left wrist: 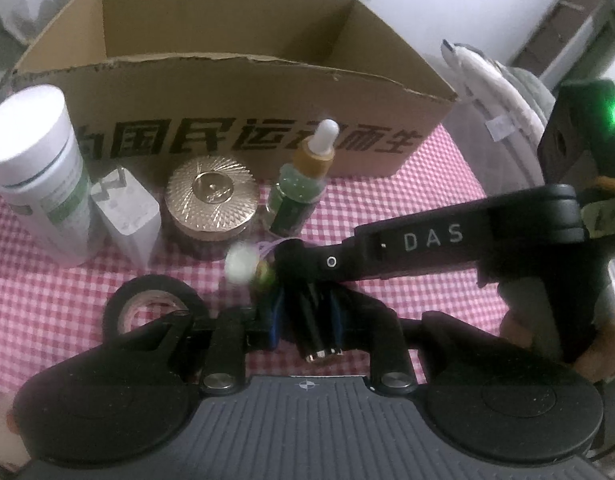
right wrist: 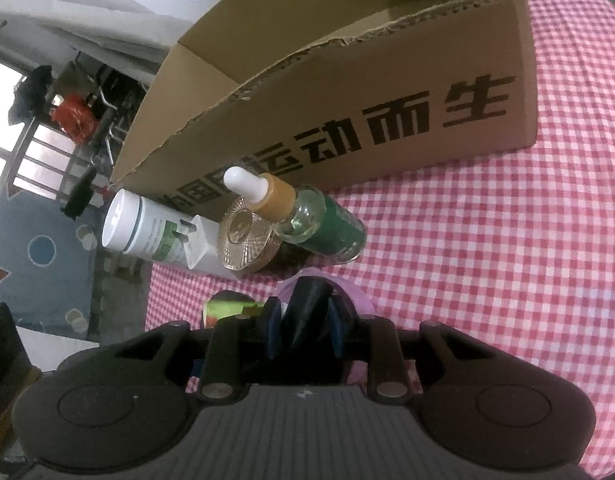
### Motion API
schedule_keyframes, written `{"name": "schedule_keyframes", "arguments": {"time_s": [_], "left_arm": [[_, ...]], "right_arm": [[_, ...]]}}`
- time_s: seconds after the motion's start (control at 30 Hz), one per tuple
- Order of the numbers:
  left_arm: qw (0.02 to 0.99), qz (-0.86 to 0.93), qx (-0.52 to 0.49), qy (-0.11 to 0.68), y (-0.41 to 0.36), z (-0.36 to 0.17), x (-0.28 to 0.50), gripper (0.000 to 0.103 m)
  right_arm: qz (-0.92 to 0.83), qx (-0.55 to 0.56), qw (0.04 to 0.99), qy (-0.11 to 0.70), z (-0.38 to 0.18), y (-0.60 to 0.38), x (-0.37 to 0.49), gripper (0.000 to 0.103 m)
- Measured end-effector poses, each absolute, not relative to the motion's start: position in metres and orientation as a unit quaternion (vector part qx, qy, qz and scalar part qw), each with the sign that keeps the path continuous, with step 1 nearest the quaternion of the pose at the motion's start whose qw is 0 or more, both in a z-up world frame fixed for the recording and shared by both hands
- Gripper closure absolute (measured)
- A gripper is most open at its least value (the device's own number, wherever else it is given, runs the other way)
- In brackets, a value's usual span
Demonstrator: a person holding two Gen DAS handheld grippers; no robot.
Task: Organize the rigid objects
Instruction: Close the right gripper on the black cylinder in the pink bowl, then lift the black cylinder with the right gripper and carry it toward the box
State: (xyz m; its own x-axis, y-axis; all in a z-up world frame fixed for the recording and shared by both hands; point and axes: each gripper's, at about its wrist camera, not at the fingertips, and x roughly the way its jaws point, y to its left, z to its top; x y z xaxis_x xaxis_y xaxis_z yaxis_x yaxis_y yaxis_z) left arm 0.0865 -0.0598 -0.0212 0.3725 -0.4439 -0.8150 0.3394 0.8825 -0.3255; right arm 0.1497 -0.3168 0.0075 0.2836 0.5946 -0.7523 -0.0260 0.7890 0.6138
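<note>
Blurred white-and-green, the small thing at your left gripper's tips can't be identified. Your left jaws stand nearly closed around a black, metal-tipped piece; your right gripper is likewise narrowed, on what I cannot tell. Your dropper bottle stands upright at twelve o'clock from the left fingers, apart, before the cardboard box.
</note>
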Motion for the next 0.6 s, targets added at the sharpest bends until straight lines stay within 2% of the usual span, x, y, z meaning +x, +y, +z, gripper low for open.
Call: {"name": "schedule_keyframes", "arguments": {"time_s": [0.3, 0.6], "left_arm": [[0.837, -0.227, -0.061, 0.494, -0.053, -0.018, 0.079, 0.083], [0.866, -0.225, -0.041, 0.445, -0.051, 0.003, 0.054, 0.09]], "right_arm": [[0.211, 0.286, 0.756, 0.549, 0.006, -0.329, 0.139, 0.078], [0.224, 0.27, 0.794, 0.496, 0.036, -0.328, 0.117, 0.079]]}}
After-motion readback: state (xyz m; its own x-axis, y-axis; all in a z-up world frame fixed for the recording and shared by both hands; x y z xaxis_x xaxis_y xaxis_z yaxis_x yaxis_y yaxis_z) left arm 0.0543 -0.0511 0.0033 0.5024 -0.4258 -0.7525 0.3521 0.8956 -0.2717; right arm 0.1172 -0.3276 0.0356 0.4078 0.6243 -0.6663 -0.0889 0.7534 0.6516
